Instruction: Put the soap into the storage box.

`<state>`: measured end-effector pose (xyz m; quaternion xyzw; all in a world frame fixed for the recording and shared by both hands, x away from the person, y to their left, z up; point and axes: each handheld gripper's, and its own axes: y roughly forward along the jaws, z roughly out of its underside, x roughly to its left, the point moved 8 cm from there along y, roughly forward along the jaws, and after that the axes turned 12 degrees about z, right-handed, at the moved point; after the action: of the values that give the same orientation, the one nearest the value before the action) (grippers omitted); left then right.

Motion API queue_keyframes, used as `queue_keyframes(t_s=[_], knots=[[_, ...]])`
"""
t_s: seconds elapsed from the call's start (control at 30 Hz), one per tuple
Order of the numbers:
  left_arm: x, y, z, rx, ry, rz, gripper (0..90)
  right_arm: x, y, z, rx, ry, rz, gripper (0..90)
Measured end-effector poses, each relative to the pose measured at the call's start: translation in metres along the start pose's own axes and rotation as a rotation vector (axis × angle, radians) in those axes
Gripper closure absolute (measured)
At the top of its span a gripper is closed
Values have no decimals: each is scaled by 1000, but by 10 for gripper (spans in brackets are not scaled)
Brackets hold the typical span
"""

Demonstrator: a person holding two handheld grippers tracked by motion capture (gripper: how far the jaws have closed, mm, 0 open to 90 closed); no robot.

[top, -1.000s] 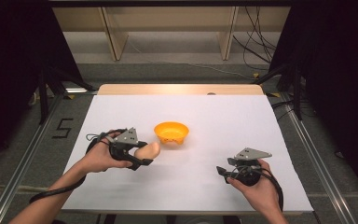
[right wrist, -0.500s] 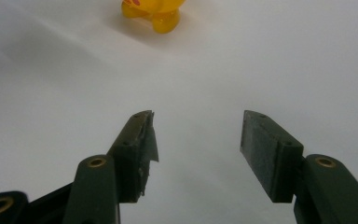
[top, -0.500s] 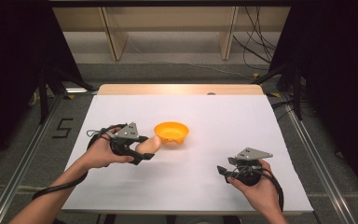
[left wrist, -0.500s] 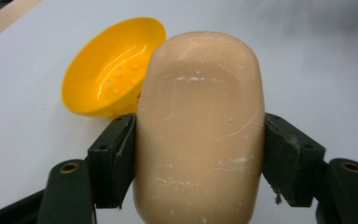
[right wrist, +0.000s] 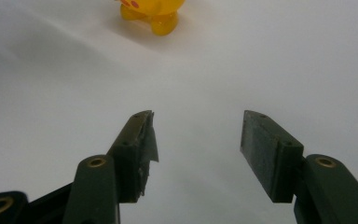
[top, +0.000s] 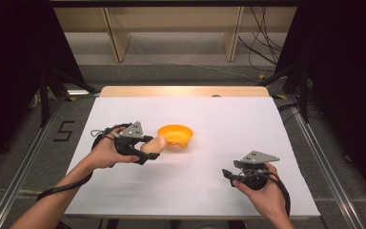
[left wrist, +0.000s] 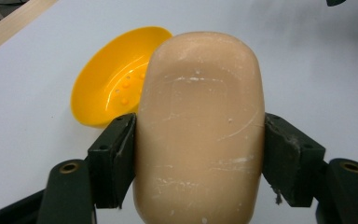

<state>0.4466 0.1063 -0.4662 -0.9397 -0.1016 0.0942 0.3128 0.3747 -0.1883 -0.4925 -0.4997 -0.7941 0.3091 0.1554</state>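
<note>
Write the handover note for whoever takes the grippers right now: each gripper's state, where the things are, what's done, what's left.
Left gripper: shut on the peach soap bar, held beside the near rim of the orange soap dish.
Right gripper: open, holding nothing, low over the white table, well apart from the dish.
Done: soap picked up and brought to the dish.
Left: probably carry the soap over the dish, set it inside, release.

Soap (top: 153,144) just left of dish (top: 175,135)
</note>
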Motion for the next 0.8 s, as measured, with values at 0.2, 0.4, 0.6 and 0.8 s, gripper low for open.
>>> queue_keyframes(t_s=[0.2, 0.4, 0.6, 0.8], knots=[[3, 0, -2, 1, 2, -7, 321, 0, 0, 0, 0, 0, 0, 448], [6, 1, -6, -11, 4, -14, 321, 0, 0, 0, -1, 0, 0, 448], [9, 1, -9, -7, 23, -24, 321, 0, 0, 0, -3, 1, 1, 448], [10, 4, -13, -22, 8, -30, 321, -1, 0, 0, -3, 2, 3, 448]])
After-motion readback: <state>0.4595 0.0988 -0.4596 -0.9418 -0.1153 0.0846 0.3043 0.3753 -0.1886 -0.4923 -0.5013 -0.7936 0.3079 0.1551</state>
